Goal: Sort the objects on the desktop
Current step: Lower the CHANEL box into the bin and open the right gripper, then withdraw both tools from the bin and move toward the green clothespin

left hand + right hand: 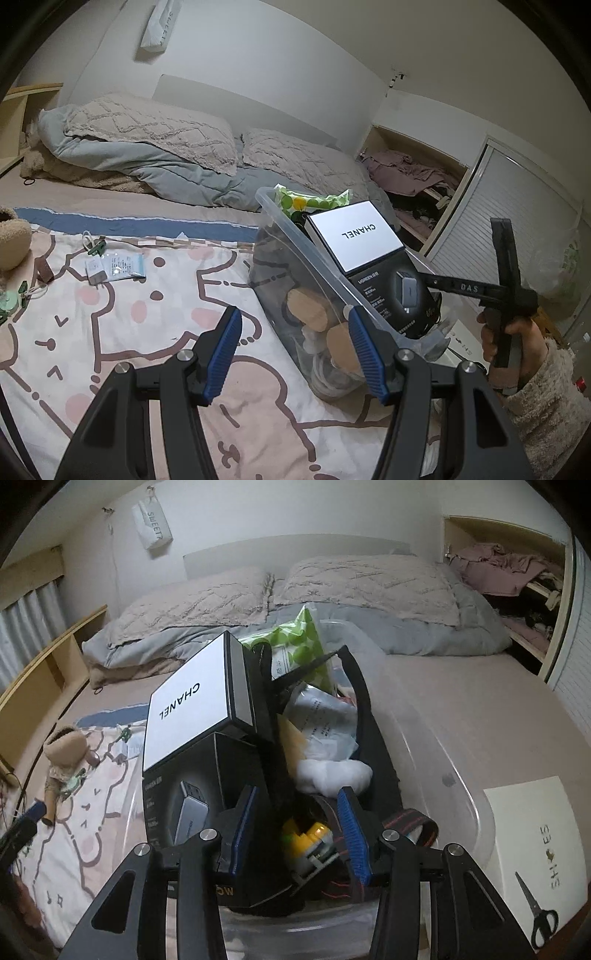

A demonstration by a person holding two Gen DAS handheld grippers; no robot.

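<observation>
A clear plastic bin [291, 236] stands on the bed, holding a white Chanel box [356, 234], a black charger box [399, 295] and a green dotted pouch [310, 201]. My left gripper [293, 354] is open and empty, low beside the bin's near wall. My right gripper [295, 836] is open over the bin [424, 738], above a yellow tape measure [308, 840], the Chanel box [188, 716], the charger box [192, 797] and white bags [325, 723]. The right tool also shows in the left wrist view [506, 291].
On the cartoon blanket [147, 332] lie a blue-white packet [116, 267], green clips [96, 248] and a plush toy [68, 747]. A white shoe box lid [535, 849] with black scissors [539, 915] lies right of the bin. Pillows [155, 129] lie behind.
</observation>
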